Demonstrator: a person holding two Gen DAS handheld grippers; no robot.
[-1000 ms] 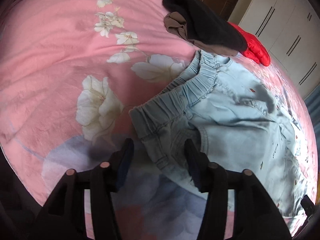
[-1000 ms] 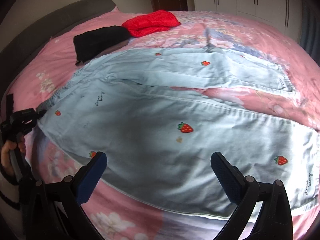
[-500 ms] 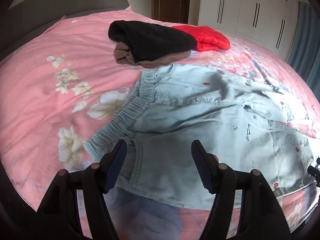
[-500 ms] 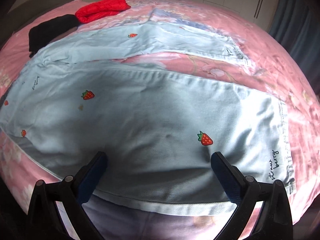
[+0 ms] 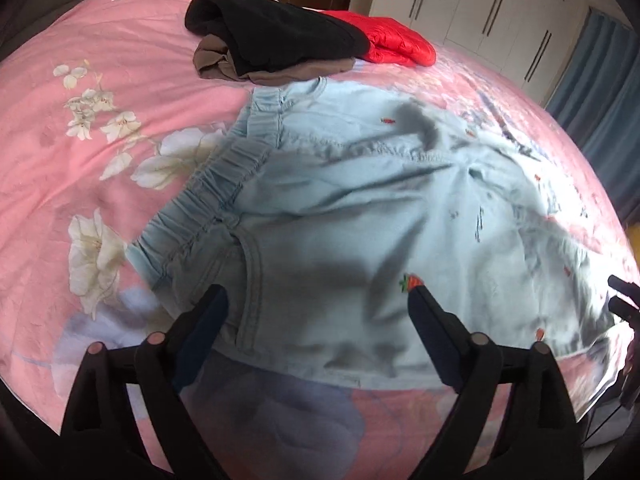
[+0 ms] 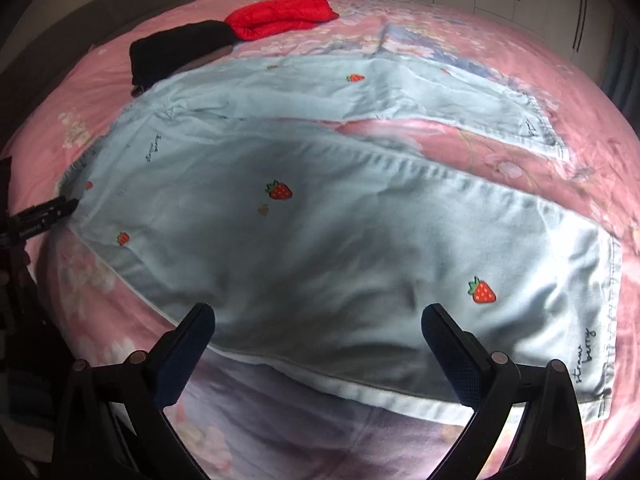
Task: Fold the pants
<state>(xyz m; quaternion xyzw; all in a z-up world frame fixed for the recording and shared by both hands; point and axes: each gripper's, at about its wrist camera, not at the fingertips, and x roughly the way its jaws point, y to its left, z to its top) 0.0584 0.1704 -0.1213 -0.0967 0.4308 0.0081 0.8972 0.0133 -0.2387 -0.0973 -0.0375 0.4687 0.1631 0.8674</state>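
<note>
We count one pair of pants [image 6: 320, 240], three other garments (black [image 5: 276, 36], brown [image 5: 216, 62], red [image 5: 392, 42]), two grippers [image 5: 316, 304] [image 6: 318, 320].

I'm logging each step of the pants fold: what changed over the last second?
The left gripper opened wider and shifted from the elastic waistband corner along the light-blue strawberry-print pants. The right gripper swung toward the leg hem, then back. Neither grasped anything; the pants remain flat and unfolded.
</note>
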